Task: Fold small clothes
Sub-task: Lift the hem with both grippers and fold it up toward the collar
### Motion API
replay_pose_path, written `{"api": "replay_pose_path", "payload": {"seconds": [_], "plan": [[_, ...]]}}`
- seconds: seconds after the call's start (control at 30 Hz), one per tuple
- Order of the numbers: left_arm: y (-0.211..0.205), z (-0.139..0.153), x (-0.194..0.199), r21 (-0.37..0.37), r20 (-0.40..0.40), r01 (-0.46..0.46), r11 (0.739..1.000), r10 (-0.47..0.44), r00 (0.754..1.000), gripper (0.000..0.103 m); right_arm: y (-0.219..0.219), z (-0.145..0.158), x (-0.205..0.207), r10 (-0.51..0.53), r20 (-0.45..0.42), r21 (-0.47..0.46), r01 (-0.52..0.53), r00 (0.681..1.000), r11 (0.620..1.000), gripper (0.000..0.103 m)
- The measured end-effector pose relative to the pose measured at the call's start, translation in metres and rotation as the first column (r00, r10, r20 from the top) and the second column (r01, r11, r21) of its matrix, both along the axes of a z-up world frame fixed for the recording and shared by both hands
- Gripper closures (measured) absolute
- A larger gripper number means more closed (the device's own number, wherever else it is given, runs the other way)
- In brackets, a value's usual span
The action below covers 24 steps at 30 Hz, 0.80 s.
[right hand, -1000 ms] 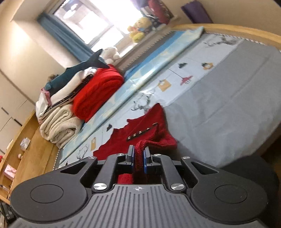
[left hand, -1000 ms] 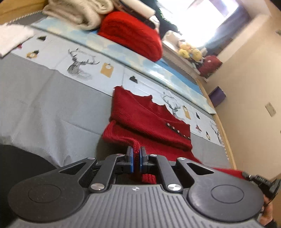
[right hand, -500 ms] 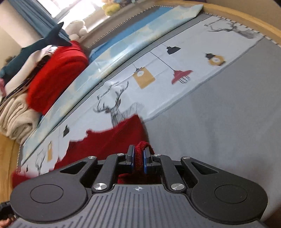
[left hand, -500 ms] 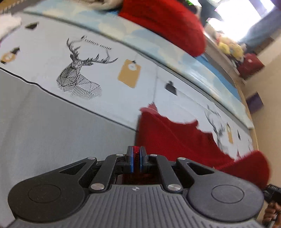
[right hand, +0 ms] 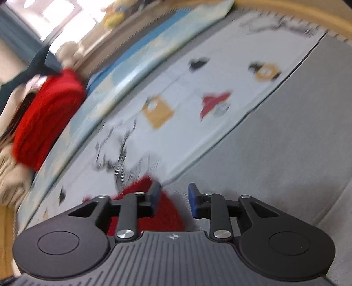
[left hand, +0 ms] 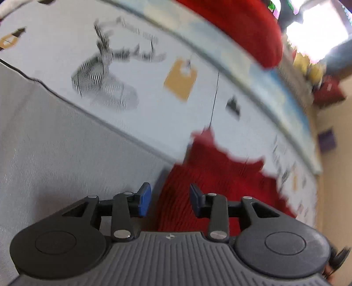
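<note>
In the left wrist view the left gripper [left hand: 168, 201] filled the bottom of the frame, its 2 blue pads parted and touching nothing; the jaws had just been opening, and the red knit garment [left hand: 220, 187] lay past and between them, released. Only this view showed the garment's breadth: a wide ribbed red spread running from lower center toward the right edge, with a ragged far edge and 1 pointed corner reaching up at center, all blurred. In the right wrist view the right gripper [right hand: 173, 199] sat at the bottom likewise, its jaws also just opened with the pads clear of the cloth; here the red knit garment [right hand: 158, 211] showed only as a rounded hump at lower center, mostly behind the left finger. It rested on the bed cover [right hand: 286, 154], straddling the line where the grey panel met the pale printed panel. Farther off, the left view gave a blurred stag print [left hand: 105, 72] at upper left, and the right view a red lamp print [right hand: 214, 102] at center right. Farthest, a folded red blanket [right hand: 44, 118] lay at the left edge of the right view, with a bright window [right hand: 50, 19] at upper left.
</note>
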<state>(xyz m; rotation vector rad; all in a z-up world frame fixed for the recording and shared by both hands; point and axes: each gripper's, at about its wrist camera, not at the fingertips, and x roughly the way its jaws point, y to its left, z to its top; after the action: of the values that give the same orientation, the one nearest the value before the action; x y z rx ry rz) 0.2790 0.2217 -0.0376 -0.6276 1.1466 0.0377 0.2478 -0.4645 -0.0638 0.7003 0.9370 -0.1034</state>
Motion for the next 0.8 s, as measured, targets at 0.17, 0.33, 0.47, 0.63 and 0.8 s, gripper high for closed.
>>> {"api": "replay_pose_path", "payload": {"seconds": [0.17, 0.33, 0.47, 0.63, 0.8], "plan": [[-0.020, -0.022, 0.005, 0.046, -0.054, 0.087, 0.995, -0.084, 0.995, 0.049, 0.022, -0.028, 0.002, 0.158, -0.127, -0.035, -0.163, 0.979, 0.986, 0.050], [-0.032, -0.036, 0.009, 0.050, -0.077, 0.132, 0.990, -0.128, 0.989, 0.055, 0.039, -0.037, 0.002, 0.213, -0.152, -0.033, -0.220, 0.965, 0.975, 0.073], [-0.036, -0.015, 0.010, 0.111, 0.000, 0.159, 0.981, -0.160, 0.987, 0.097, 0.043, -0.019, 0.004, 0.216, -0.104, -0.088, -0.225, 0.971, 0.970, 0.092], [-0.036, 0.025, 0.010, 0.185, 0.211, 0.071, 0.980, -0.110, 0.971, 0.097, 0.031, 0.021, -0.001, 0.121, 0.097, -0.088, -0.112, 0.988, 0.990, 0.092], [-0.048, 0.040, 0.024, 0.278, 0.339, 0.000, 0.961, -0.098, 0.936, 0.097, 0.036, 0.041, 0.006, 0.085, 0.235, -0.166, -0.046, 0.968, 0.985, 0.093]]}}
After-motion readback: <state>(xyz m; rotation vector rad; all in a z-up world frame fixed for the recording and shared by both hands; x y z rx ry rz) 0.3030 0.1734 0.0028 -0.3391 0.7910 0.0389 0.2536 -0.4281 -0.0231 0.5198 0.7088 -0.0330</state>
